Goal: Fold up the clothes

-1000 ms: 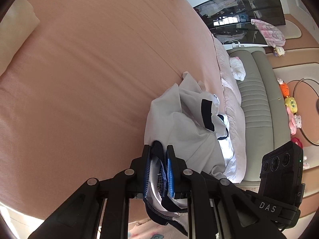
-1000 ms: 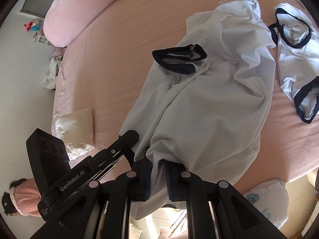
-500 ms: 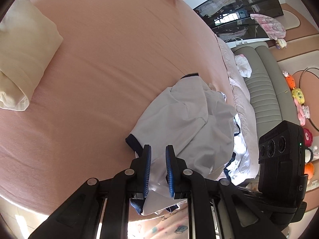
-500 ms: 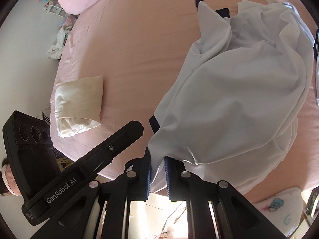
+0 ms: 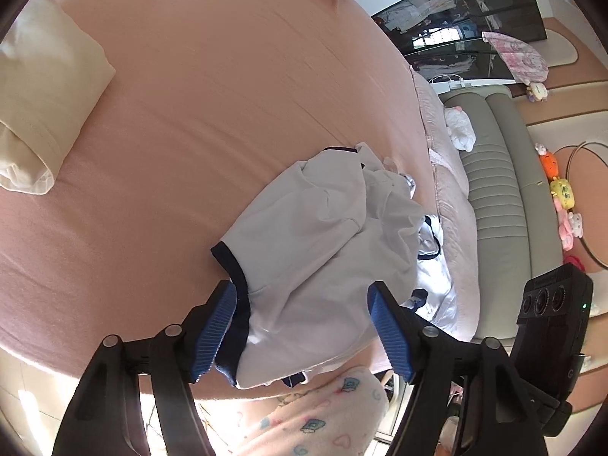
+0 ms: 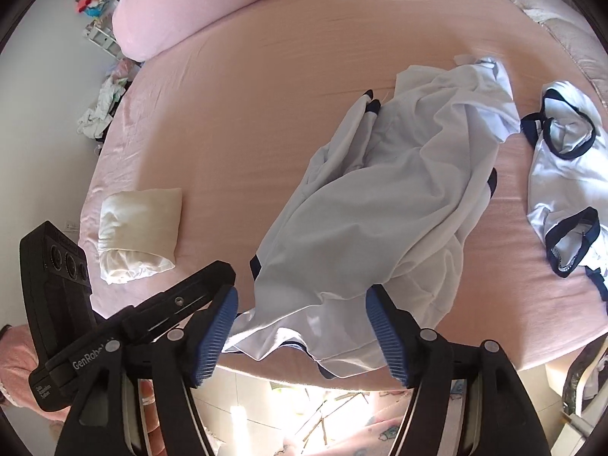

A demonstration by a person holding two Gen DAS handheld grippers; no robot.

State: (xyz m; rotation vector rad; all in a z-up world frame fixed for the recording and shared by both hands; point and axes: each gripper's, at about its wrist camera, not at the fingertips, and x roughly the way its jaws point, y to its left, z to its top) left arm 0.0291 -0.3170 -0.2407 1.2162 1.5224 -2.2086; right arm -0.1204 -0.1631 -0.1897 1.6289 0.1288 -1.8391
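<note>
A white shirt with navy trim [image 5: 323, 250] [image 6: 383, 205] lies crumpled on the pink bed, its hem at the near edge. My left gripper [image 5: 302, 326] hovers over the hem, jaws opening, pads off the cloth; the navy cuff lies by the left pad [image 5: 216, 323]. My right gripper [image 6: 300, 332] is likewise opening above the shirt's near edge, and its pads do not press the fabric lying between them. A second white garment with navy bands [image 6: 566, 190] lies to the right in the right wrist view.
A folded cream cloth [image 5: 34, 114] [image 6: 140, 228] rests on the bed's left side. A pink bolster pillow [image 6: 205, 3] lies at the far end. A grey sofa [image 5: 505, 205] stands beyond the bed, with toys on the floor. A patterned fleece sleeve [image 5: 311, 410] shows below.
Both grippers were shut on the shirt's edge and holding it up; now both have opened and the shirt has dropped onto the bed in a looser heap.
</note>
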